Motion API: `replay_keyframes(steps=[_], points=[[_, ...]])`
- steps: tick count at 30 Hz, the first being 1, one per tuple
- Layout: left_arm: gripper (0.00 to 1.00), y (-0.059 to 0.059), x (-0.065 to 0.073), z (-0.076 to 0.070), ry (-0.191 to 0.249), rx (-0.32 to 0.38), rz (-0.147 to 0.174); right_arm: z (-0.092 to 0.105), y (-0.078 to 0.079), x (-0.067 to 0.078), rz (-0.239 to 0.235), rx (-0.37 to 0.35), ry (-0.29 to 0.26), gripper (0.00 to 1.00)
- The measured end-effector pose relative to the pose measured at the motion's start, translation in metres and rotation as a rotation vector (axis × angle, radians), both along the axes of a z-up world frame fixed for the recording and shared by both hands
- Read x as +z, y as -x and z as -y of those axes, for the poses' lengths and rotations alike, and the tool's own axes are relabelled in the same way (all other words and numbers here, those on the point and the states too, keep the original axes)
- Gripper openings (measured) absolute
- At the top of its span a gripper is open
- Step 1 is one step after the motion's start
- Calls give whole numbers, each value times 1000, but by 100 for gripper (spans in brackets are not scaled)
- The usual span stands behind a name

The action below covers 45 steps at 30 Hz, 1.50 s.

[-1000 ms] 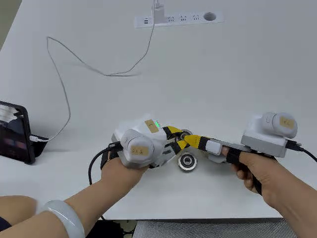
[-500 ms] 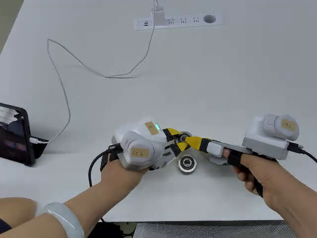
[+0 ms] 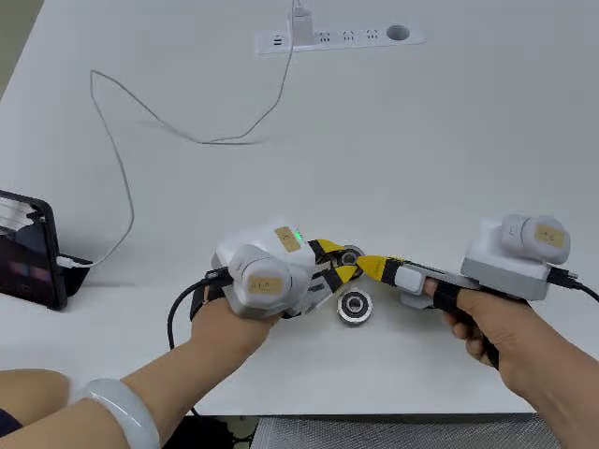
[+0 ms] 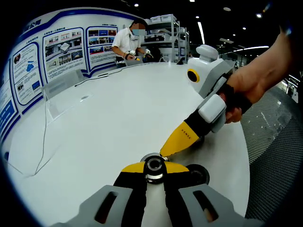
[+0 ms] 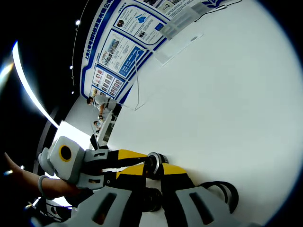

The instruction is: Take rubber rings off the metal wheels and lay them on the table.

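Observation:
My left gripper (image 3: 329, 259) is shut on a small metal wheel (image 3: 349, 254), held just above the table; in the left gripper view the wheel (image 4: 154, 166) sits between the yellow tips. My right gripper (image 3: 363, 266) comes in from the right, its jaws pinched together at the rim of that wheel (image 5: 155, 161), apparently on its black rubber ring. A second wheel (image 3: 355, 306) with a black ring lies on the table right below them, also seen as the wheel (image 4: 198, 174) beside my left jaws. A loose black ring (image 5: 222, 191) lies by my right jaws.
A thin white cable (image 3: 122, 178) runs from the power strip (image 3: 337, 37) at the back to a dark device (image 3: 26, 251) at the left edge. The table's front edge (image 3: 374, 407) is close below the hands. Open white tabletop (image 3: 421, 150) lies behind the grippers.
My right gripper has drawn slightly to the right, away from the left gripper. The left gripper and both wheels stay where they were.

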<state>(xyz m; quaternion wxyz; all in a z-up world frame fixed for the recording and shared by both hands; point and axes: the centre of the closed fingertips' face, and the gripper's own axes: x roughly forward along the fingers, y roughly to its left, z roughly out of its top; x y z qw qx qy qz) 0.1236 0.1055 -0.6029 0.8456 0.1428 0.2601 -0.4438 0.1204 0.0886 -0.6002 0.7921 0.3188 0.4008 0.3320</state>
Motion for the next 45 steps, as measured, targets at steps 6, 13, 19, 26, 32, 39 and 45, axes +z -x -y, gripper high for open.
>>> replay_keyframes(steps=[6,13,19,26,32,39,45], points=[[14,0,-1,0,-1,0,-1,0,0,-5,-1,3,23,15],[14,0,-1,0,4,0,-2,-4,1,-6,-12,4,5,20],[14,-1,-1,-1,5,1,0,-7,0,-4,-26,3,-19,21],[14,0,-1,-1,8,3,2,-6,1,1,-30,6,-30,22],[14,0,0,0,7,4,2,-3,1,2,-20,7,-21,20],[14,0,0,0,7,4,0,-7,1,-3,-29,13,-28,20],[14,-1,-1,-1,6,4,0,-5,-1,2,-26,11,-34,21]])
